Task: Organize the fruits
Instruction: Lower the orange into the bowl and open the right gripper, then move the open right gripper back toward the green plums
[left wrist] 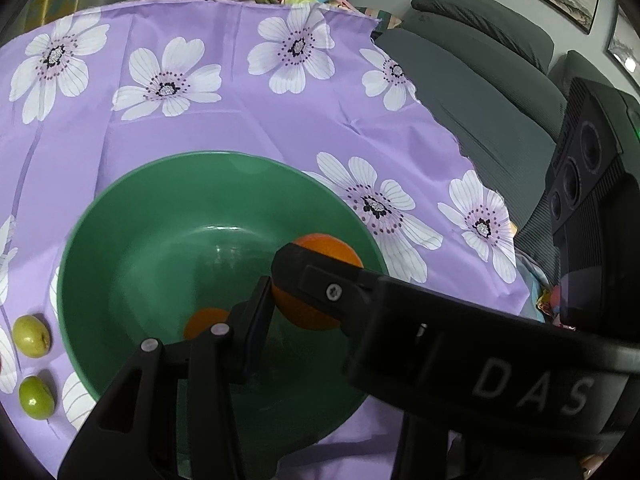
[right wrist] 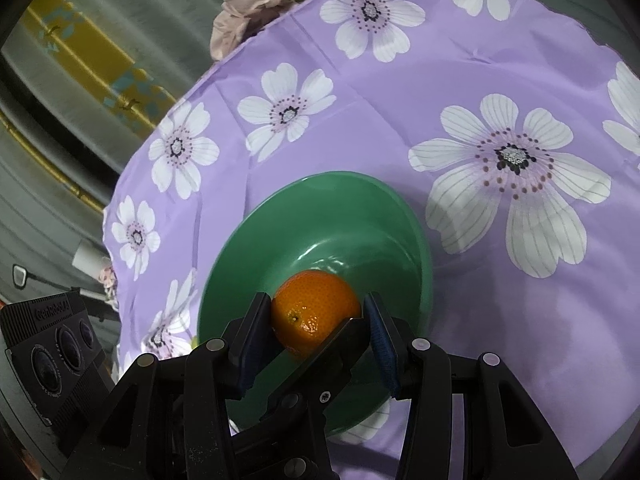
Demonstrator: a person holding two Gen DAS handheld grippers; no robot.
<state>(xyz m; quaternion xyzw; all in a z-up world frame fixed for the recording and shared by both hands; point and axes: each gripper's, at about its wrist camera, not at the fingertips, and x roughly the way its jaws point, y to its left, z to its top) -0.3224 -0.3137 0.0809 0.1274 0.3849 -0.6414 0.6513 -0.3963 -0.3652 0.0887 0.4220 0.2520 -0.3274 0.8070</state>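
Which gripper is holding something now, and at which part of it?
The right gripper holds the orange by its two opposite sides, above the green bowl.

My black two-finger right gripper (right wrist: 316, 316) is clamped on the round orange tangerine (right wrist: 316, 310), crossing just in front of my left gripper (left wrist: 256, 320).

A: How is the scene lit?

B: Soft, even indoor light is seen in both views; a bright lamp spot (left wrist: 629, 65) is caught at the upper right of the left wrist view.

A: Any glare or shadows?

B: Pale reflections are spread over the green bowl (left wrist: 160, 240), and a small highlight is shown on the orange (right wrist: 310, 326). A dim shadow is cast on the purple floral tablecloth (right wrist: 500, 312) at the lower right.

A: Sharpness?

B: Straight edges are bent by the fisheye, corners are blacked out, and the bowl rim is slightly smeared.
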